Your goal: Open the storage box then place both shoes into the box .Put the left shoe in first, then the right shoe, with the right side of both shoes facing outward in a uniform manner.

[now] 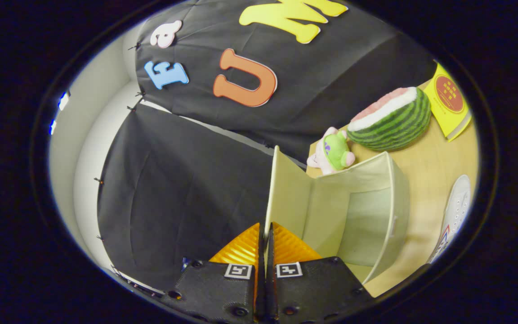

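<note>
The pale fabric storage box (pixel 378 216) stands on the wooden table with its inside bare and showing. Its lid (pixel 286 189) is swung up and away from the opening, and I see it nearly edge-on. My gripper (pixel 265 230) is shut on the free edge of that lid, with one finger on each face of the thin panel. A white shoe (pixel 457 211) with dark and red marks lies on the table beyond the box's far side, only partly in view.
A small pink and green plush toy (pixel 333 153) sits just behind the box. Further back lie a watermelon-slice plush (pixel 391 119) and a yellow book (pixel 448 101). The wooden table (pixel 425 166) ends near the black cloth wall (pixel 173 189).
</note>
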The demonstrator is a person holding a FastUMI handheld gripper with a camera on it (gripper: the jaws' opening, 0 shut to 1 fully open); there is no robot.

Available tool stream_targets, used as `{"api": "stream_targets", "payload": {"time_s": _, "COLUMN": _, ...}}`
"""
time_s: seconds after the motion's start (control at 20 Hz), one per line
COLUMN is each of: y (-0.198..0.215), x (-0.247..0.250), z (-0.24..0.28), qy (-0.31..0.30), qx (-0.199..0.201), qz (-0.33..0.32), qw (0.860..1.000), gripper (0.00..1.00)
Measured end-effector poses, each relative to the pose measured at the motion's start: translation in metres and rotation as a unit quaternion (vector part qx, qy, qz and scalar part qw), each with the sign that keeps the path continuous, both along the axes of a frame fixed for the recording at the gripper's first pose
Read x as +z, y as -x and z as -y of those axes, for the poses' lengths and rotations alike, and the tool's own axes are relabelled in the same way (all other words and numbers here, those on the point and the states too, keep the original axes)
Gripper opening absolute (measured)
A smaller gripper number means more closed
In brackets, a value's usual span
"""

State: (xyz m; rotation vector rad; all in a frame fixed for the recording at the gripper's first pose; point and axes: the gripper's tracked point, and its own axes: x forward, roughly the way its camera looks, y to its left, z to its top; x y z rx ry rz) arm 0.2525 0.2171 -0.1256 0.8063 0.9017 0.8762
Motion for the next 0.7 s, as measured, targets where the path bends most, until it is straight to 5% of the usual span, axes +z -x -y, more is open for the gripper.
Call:
{"api": "stream_targets", "payload": {"time_s": 0.4, "y": -0.003, "x": 0.004, "z": -0.079, "qy": -0.012, "qx": 0.006, "qz": -0.028, "qw": 0.999, "gripper": 0.12}}
{"api": "stream_targets", "payload": {"time_s": 0.7, "y": 0.005, "x": -0.014, "z": -0.139, "qy": 0.010, "qx": 0.026, "qz": -0.039, "qw": 0.999, "gripper": 0.27}}
